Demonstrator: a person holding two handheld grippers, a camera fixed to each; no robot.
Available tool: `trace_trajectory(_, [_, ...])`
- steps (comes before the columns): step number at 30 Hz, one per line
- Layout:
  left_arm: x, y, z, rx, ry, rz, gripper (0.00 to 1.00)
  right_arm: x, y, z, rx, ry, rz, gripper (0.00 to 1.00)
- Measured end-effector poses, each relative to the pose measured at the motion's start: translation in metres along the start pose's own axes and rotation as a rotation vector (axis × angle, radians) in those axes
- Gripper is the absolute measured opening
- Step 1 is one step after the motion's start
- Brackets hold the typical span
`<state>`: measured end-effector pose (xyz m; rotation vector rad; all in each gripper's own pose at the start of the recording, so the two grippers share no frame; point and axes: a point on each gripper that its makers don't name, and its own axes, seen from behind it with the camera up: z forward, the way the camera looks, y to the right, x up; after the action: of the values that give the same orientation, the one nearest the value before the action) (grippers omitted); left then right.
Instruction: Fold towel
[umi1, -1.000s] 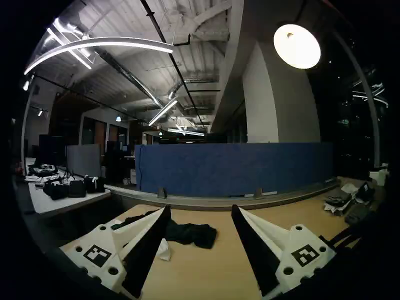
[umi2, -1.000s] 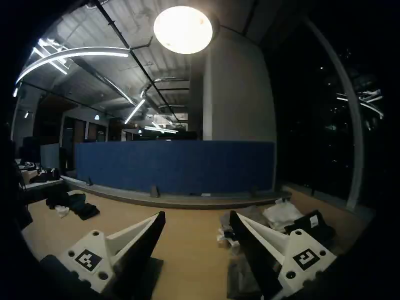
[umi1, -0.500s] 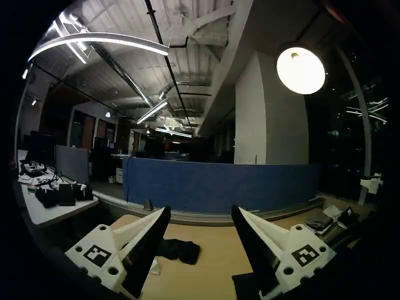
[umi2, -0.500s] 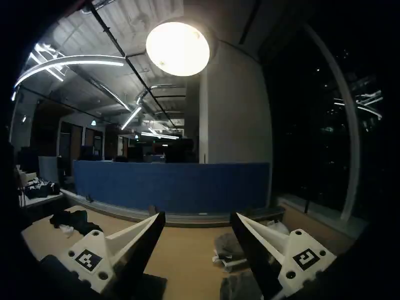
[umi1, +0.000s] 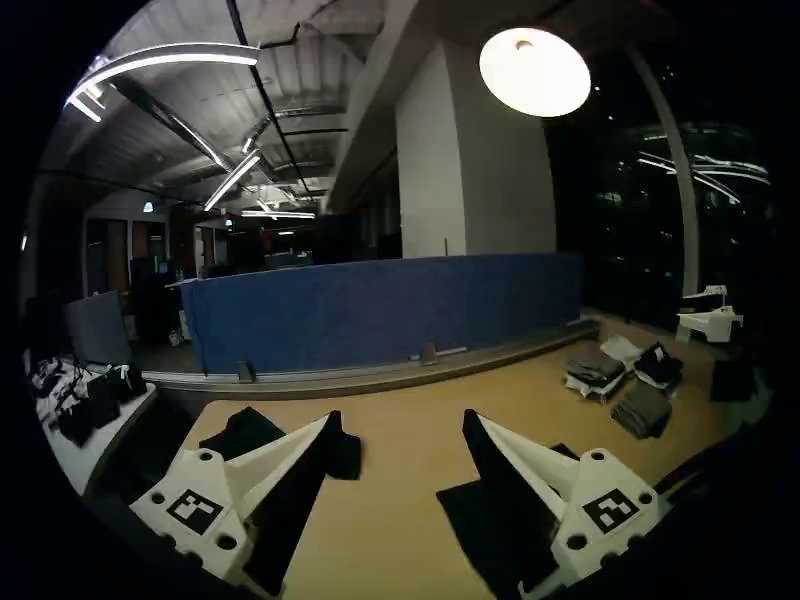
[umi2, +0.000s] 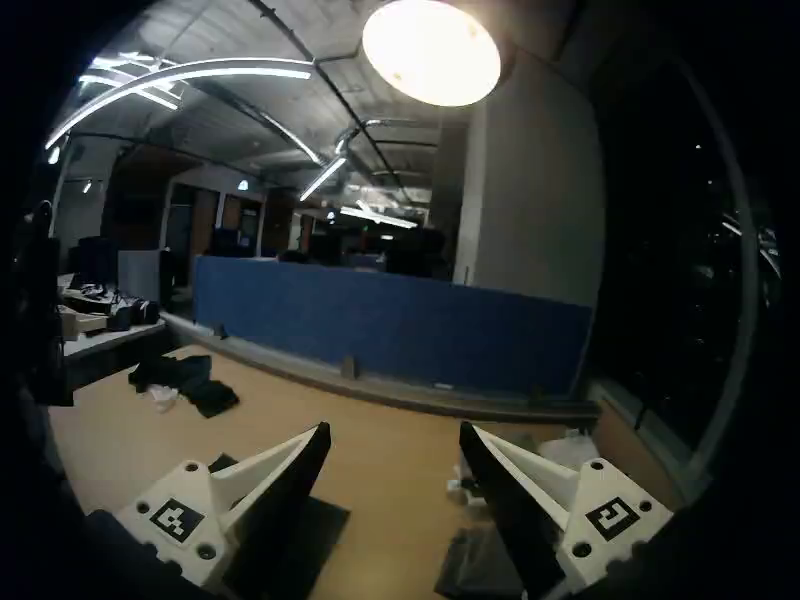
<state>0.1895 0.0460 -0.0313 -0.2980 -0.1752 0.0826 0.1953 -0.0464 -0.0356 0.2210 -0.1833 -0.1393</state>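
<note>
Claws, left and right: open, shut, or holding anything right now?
Left claw: open, holding nothing.
Right claw: open, holding nothing.

The left gripper view looked out past the left claw (umi1: 400, 415), low over the wooden bench (umi1: 400, 455), facing the blue partition (umi1: 380, 310) at mid-frame. The right gripper view, past the right claw (umi2: 393, 428), faced the same partition. Both caught the round lamp (umi2: 431, 52) at the top.
</note>
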Motion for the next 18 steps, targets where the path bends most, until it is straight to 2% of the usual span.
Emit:
trace_trajectory(5, [-0.027, 0.025, -0.005, -0.109, -0.104, 0.076, 0.9, -0.021, -0.021, -0.006, 0.114, -0.118, -0.025, 1.0])
trace_trajectory(8, [-0.045, 0.042, -0.009, -0.184, -0.168, 0.115, 0.9, -0.038, -0.038, -0.015, 0.208, -0.208, -0.064, 1.0])
trace_trajectory(11, [-0.062, 0.053, -0.013, -0.242, -0.225, 0.135, 0.9, -0.054, -0.052, -0.024, 0.282, -0.28, -0.11, 1.0])
trace_trajectory(14, [-0.075, 0.06, -0.016, -0.276, -0.273, 0.137, 0.9, -0.062, -0.061, -0.031, 0.33, -0.314, -0.141, 1.0])
trace_trajectory(18, [-0.088, 0.066, -0.019, -0.307, -0.313, 0.143, 0.9, -0.066, -0.07, -0.035, 0.365, -0.334, -0.141, 1.0])
